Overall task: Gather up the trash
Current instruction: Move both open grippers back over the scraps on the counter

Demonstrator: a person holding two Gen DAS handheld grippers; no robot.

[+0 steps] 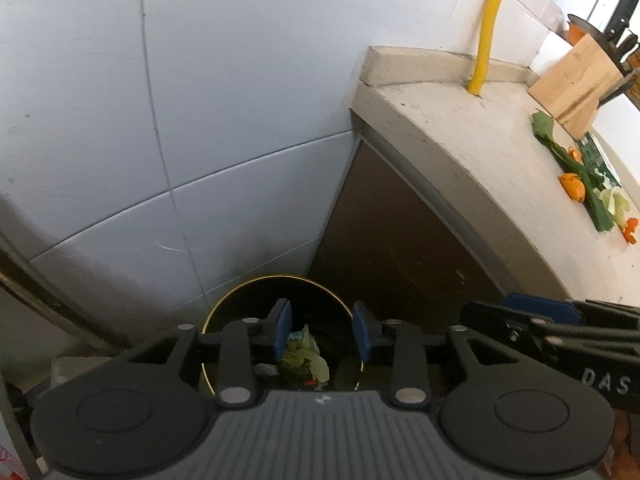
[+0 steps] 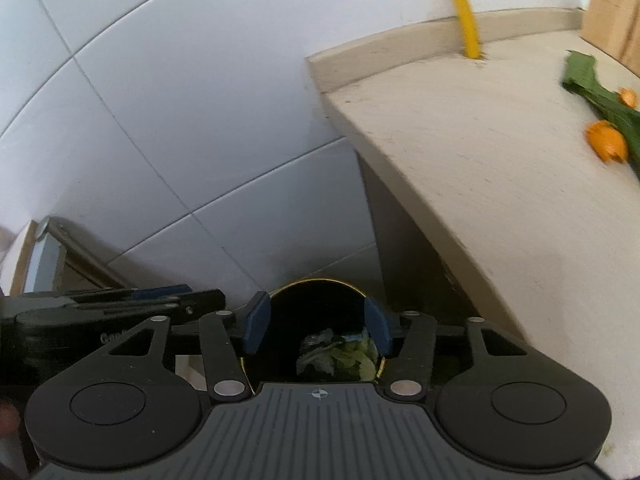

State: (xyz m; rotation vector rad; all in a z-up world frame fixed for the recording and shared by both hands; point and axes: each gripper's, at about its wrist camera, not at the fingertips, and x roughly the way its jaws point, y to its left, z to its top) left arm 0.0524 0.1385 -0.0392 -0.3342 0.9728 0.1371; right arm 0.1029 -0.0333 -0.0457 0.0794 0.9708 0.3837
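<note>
both grippers, left gripper (image 1: 320, 330) and right gripper (image 2: 316, 326), hang jaws apart and empty over the bin (image 1: 240, 292); peels (image 1: 572, 186) sit on the bench (image 1: 460, 140).

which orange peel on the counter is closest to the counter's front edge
The small peel at the far right, beside the pale leaf scraps. The biggest peel lies further back, and the third is nearest the wooden board.
</note>
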